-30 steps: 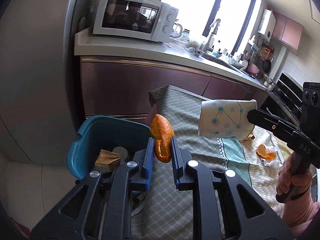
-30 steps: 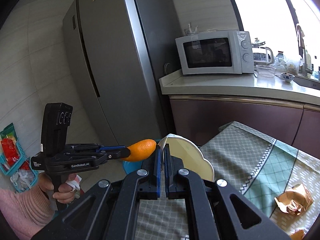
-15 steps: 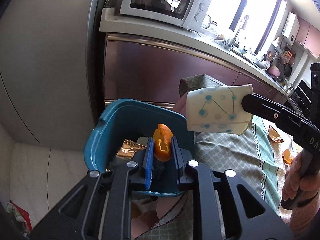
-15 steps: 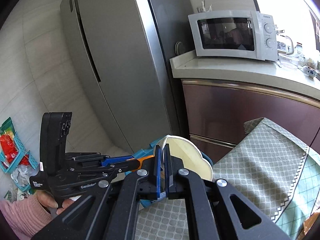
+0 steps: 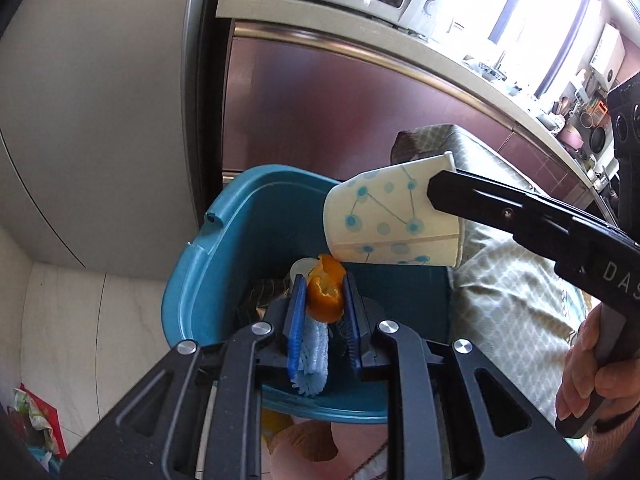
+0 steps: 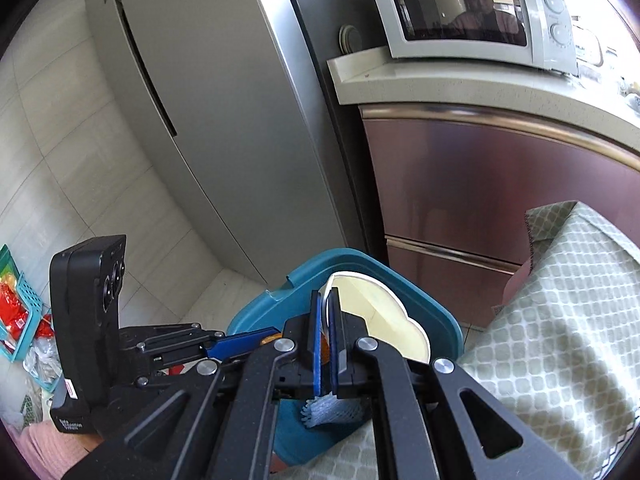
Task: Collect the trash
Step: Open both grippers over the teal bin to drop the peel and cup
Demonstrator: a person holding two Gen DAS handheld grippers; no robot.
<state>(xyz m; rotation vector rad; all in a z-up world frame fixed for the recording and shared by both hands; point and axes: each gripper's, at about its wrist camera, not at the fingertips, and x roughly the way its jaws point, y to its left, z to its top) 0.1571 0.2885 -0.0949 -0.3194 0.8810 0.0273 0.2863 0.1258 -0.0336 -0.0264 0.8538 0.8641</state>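
A teal trash bin stands on the floor beside the table. My left gripper hangs over its mouth, shut on a piece of orange peel. From the right, my right gripper holds a white paper cup with blue dots on its side above the bin's far part. In the right wrist view the cup's rim stands between the right gripper jaws, which are opening. The left gripper's blue finger reaches in from the left. Blue foam netting and paper scraps lie in the bin.
A tall grey fridge stands behind the bin, next to a counter with a white microwave. The table with a checked cloth is on the right. A teal basket with packets sits on the floor at left.
Both grippers travelled off the table and sank over the bin, each still carrying its item. The bin now fills the middle of both views.
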